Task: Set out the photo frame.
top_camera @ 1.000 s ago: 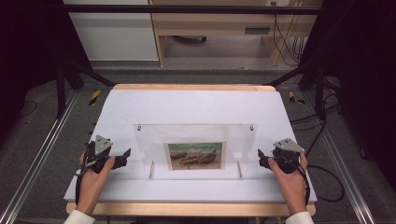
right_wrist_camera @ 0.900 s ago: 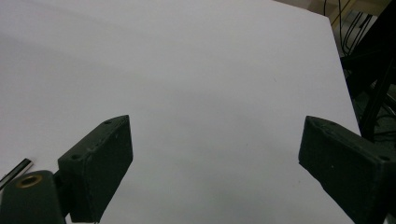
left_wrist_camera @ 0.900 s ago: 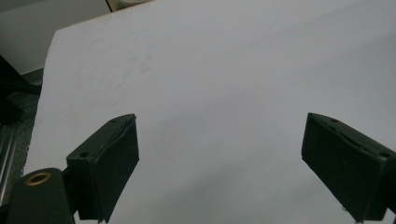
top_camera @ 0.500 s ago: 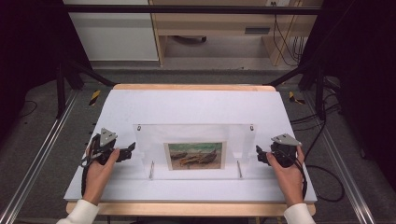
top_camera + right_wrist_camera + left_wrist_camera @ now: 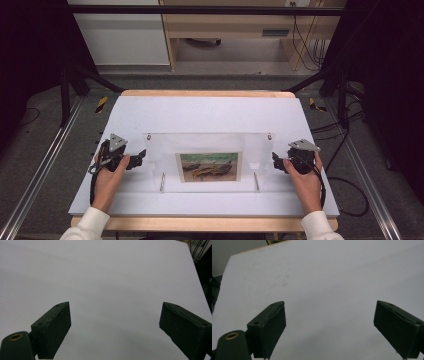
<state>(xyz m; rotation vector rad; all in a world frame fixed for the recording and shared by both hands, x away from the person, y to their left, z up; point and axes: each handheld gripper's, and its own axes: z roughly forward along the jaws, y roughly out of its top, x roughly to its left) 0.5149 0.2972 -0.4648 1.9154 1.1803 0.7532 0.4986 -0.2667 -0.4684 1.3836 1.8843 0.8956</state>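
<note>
A clear acrylic frame [image 5: 207, 150] lies flat on the white table sheet [image 5: 210, 115], with a small painting of boats [image 5: 210, 166] under its middle and two metal standoffs near its front edge. My left gripper [image 5: 136, 161] sits just off the frame's left edge, held by a hand, jaws pointing right. My right gripper [image 5: 276, 162] sits just off the frame's right edge, jaws pointing left. In the left gripper view the gripper [image 5: 329, 327] stands open over bare white sheet. In the right gripper view the gripper [image 5: 115, 327] is open too, nothing between its jaws.
The wooden table edge [image 5: 200, 224] runs along the front. Metal rails [image 5: 35, 175] flank the table on the floor. A cable [image 5: 350, 195] trails from the right gripper. A white cabinet [image 5: 120, 35] and wooden furniture [image 5: 235, 30] stand beyond the far edge.
Both hands have moved forward, away from the table's front edge, carrying the grippers up alongside the acrylic frame's left and right edges.
</note>
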